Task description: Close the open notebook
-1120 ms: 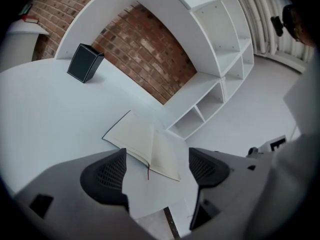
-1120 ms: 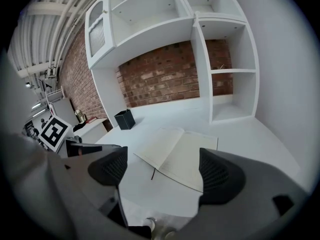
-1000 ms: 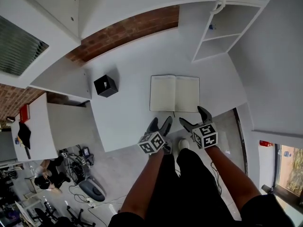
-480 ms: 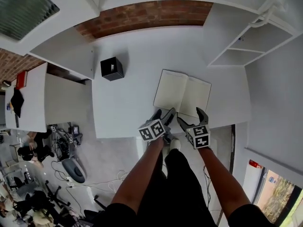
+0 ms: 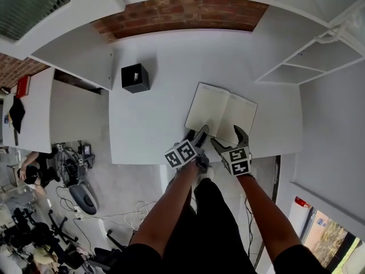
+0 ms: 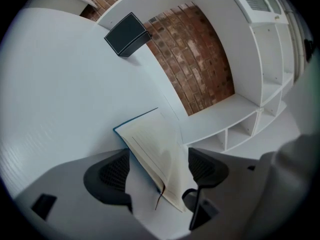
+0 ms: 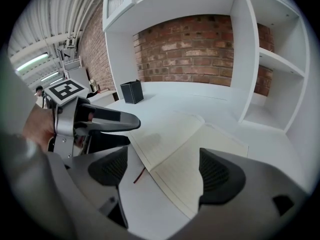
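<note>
**Q:** Notebook, where and which way?

**A:** The notebook (image 5: 221, 114) lies open on the white desk (image 5: 149, 124), near the front edge, right of centre, just in front of you. In the head view the spread's long axis runs left to right, skewed so the right end sits nearer you. The spine points away from you, its far end leaning right. A ribbon (image 7: 139, 175) pokes out at the near edge.

**Q:** Your jaws?

**A:** Your left gripper (image 6: 159, 169) has its jaws wide, with the notebook's near left corner between them, unclamped. Your right gripper (image 7: 162, 169) is wide too, over the right page's near edge, holding nothing.

**Q:** Versus a second ago?

**A:** Both grippers were short of the near edge then and now reach it. The notebook is still open. The black box (image 5: 135, 77) sits far left, well apart.
</note>
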The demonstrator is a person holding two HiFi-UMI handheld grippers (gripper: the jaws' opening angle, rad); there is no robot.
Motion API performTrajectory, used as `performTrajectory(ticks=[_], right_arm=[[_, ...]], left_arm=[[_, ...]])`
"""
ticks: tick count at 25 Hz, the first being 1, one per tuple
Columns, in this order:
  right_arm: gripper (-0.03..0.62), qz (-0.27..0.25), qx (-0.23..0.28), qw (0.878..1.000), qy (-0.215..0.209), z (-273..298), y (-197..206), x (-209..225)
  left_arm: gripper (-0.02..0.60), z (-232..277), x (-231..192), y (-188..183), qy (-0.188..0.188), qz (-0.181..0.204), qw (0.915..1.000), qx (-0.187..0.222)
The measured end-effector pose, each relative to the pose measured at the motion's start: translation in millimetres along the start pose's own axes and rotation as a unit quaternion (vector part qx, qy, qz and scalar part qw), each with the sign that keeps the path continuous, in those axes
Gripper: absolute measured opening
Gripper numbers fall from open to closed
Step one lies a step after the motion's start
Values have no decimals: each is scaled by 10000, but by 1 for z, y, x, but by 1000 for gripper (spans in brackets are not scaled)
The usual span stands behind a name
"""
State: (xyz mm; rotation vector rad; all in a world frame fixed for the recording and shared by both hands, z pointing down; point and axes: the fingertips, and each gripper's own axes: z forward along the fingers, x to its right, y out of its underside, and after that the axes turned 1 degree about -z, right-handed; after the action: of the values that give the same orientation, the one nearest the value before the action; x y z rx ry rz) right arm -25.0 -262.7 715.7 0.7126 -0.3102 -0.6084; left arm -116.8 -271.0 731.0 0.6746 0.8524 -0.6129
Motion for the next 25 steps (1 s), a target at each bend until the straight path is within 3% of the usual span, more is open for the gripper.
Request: performTrajectory(ticks=[4, 9, 11, 13, 14, 21, 25], right_arm=[[430, -89, -30, 10000, -25, 6, 0, -2], [431, -209, -205, 9995, -114, 14, 8, -7], [430, -309, -273, 9990, -164, 19, 11, -10], [430, -423, -324, 9984, -201, 24, 13, -13], [428, -479, -341, 9981, -204, 26, 13, -14], [386, -905, -359, 9950, -232, 40, 6, -23], [307, -1241, -553, 9906, -166, 49, 14, -26]], left_arm=[[365, 2, 0, -5, 24, -270, 9995, 134], [351, 4, -3, -11, 3, -259, 9995, 204], [283, 3, -12, -12, -167, -271, 9992, 239], [141, 0, -21, -13, -279, -420, 9982, 326], [112, 0, -23, -14, -283, -501, 9977, 358], [40, -2, -27, -17, -294, -510, 9975, 379], [29, -2, -25, -16, -230, -479, 9978, 398]])
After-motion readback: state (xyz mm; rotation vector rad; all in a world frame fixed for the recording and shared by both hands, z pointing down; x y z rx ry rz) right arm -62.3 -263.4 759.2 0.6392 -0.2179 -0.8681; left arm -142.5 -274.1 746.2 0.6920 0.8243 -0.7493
